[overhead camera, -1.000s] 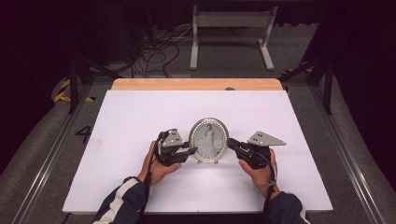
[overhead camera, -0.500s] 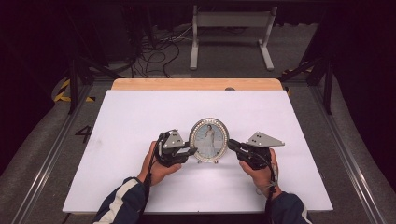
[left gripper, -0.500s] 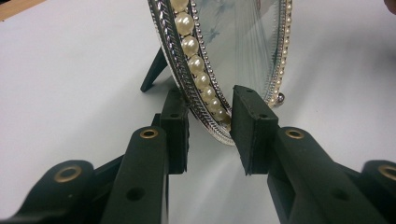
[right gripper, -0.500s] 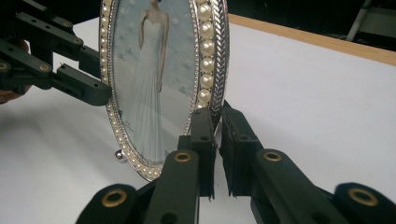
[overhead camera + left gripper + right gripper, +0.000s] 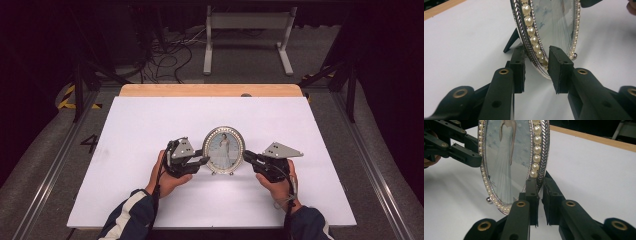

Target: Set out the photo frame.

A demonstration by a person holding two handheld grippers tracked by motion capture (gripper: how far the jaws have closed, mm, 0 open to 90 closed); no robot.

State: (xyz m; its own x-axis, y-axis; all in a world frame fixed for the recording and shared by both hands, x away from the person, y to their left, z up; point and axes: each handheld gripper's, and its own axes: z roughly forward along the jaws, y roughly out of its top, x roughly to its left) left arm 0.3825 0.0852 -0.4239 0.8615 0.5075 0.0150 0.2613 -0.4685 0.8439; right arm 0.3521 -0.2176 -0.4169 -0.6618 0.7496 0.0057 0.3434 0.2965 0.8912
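An oval silver picture frame (image 5: 223, 150) rimmed with pearls stands upright near the middle of the white table top, showing a figure in a long pale dress. My left gripper (image 5: 205, 160) holds its left rim: in the left gripper view the pearl rim (image 5: 530, 30) runs slantwise between the pads of that gripper (image 5: 536, 60), touching both. My right gripper (image 5: 246, 156) grips the opposite rim. In the right gripper view that gripper (image 5: 540, 187) has its pads closed tight on the frame's edge (image 5: 541, 157). The frame's black back leg (image 5: 510, 42) rests on the table.
The white table top (image 5: 150, 125) has a wooden strip (image 5: 210, 90) along its far edge. Beyond it, on the floor, stand a white metal support (image 5: 245, 30) and loose cables (image 5: 165, 55). Grey rails run along both sides of the table.
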